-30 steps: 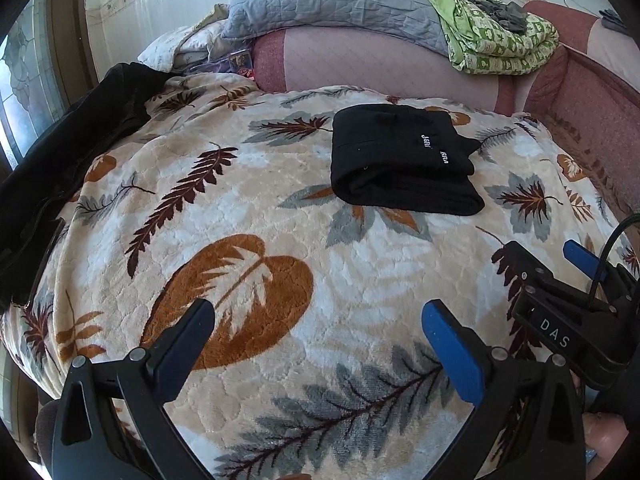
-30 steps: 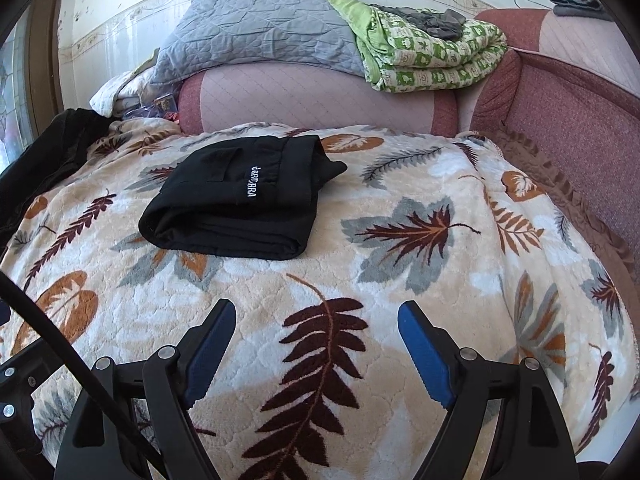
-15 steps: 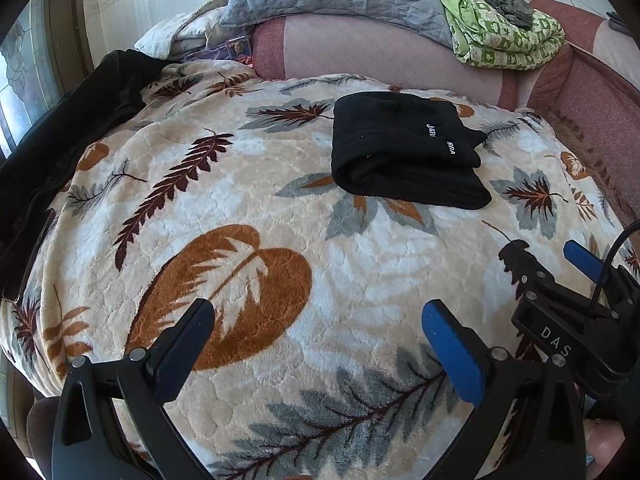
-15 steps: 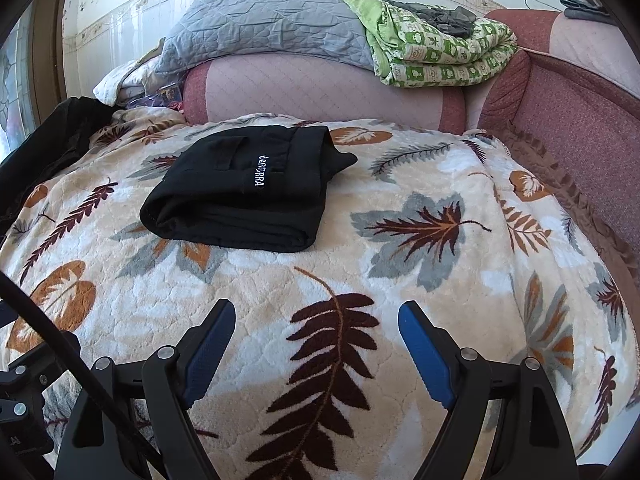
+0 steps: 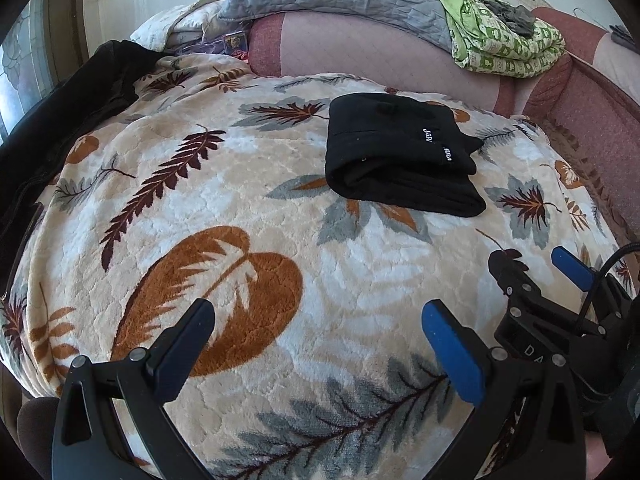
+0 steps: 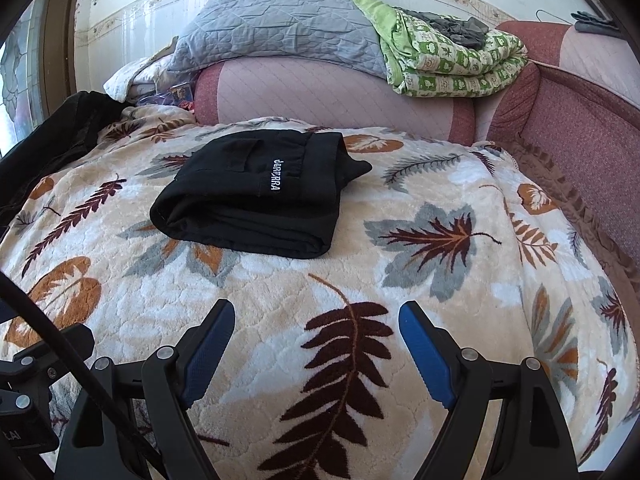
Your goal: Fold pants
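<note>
Black pants [image 5: 400,156] lie folded into a thick rectangle on the leaf-patterned blanket [image 5: 260,200], white lettering on top. They also show in the right wrist view [image 6: 260,192], left of centre. My left gripper [image 5: 320,320] is open and empty, hovering over the blanket well short of the pants. My right gripper [image 6: 316,324] is open and empty, also short of the pants; it shows in the left wrist view [image 5: 536,264] at the right edge.
A pink sofa back [image 6: 320,92] carries a grey quilt [image 6: 280,28] and a green patterned blanket [image 6: 448,60]. A black garment [image 5: 52,112] lies along the left side. The sofa arm [image 6: 580,132] bounds the right.
Both grippers have drawn back slightly and tilted; the pants sit lower in both views. The pants themselves have not moved. Both jaws stay open.
</note>
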